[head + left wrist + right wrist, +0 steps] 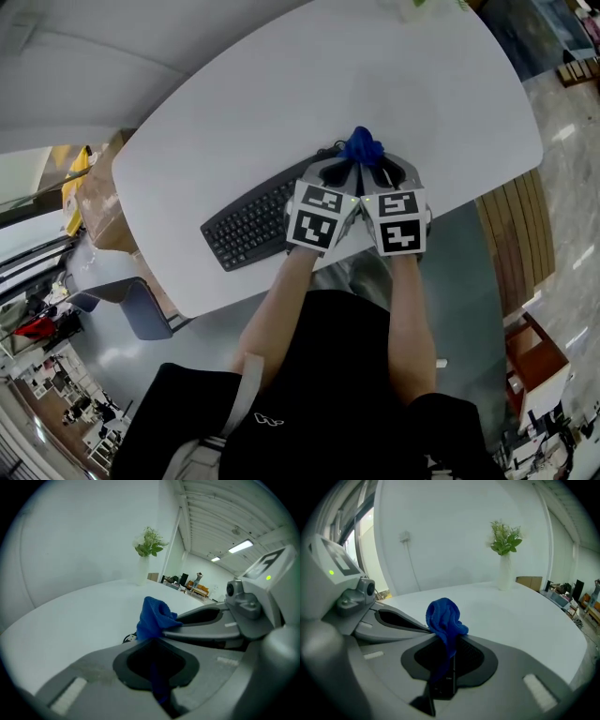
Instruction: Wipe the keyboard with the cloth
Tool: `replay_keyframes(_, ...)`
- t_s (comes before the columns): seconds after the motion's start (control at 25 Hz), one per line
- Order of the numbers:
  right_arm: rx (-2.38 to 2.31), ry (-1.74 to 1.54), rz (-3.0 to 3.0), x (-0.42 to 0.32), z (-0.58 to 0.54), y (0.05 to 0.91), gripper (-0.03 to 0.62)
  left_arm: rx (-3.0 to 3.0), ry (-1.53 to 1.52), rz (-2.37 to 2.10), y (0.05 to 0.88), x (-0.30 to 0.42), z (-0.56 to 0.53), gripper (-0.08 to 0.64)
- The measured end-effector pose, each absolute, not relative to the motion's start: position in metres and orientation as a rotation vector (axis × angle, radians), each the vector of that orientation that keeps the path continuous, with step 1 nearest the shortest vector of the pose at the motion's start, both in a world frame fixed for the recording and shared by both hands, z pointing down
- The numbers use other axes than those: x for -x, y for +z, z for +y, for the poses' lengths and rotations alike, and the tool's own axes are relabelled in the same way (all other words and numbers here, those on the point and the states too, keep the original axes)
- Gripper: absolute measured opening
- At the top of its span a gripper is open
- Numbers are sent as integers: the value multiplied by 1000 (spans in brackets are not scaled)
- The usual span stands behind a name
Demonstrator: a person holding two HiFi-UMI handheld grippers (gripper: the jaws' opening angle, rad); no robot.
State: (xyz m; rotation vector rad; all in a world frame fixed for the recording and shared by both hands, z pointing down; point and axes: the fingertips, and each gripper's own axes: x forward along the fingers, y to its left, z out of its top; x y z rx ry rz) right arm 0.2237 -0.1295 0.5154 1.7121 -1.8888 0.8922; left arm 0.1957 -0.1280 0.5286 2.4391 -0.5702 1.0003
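Head view looks steeply down at the surface [375, 84]; both gripper views look closely across it, sharing cloth [154, 616] and plant [150, 543].

Keyboard [258, 220] on the table [441, 84], near edge; cloth [362, 145] at the keyboard's right end; plant [505, 538] far behind.
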Motion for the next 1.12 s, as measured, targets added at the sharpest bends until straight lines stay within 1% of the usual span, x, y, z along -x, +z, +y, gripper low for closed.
replay_keyframes(0.24, -1787, 833, -1813, -249, -123, 512, 81, -2466, 947, -516, 524, -216, -122, -2)
replay_keyframes(0.36, -1815, 786, -1847, -254, -127, 491, 80, -2483, 886, -556, 513, -210, -127, -2)
replay_keyframes(0.44, -1800, 753, -1924, -244, -134, 471, 80, -2484, 829, -615, 504, -198, -135, -2)
replay_keyframes(0.6, -1654, 673, -2142, -191, -160, 436, 80, -2458, 686, -814, 483, -150, -161, -2)
replay_keyframes(0.76, -1409, 621, -2336, -137, -160, 398, 80, -2402, 503, -1018, 436, -97, -162, -2)
replay_keyframes(0.92, -1158, 652, -2447, -72, -147, 384, 78, -2324, 475, -1234, 402, -21, -145, -2)
replay_keyframes(1.12, -787, 758, -2544, 60, -118, 408, 78, -2123, 453, -1483, 413, 108, -112, -2)
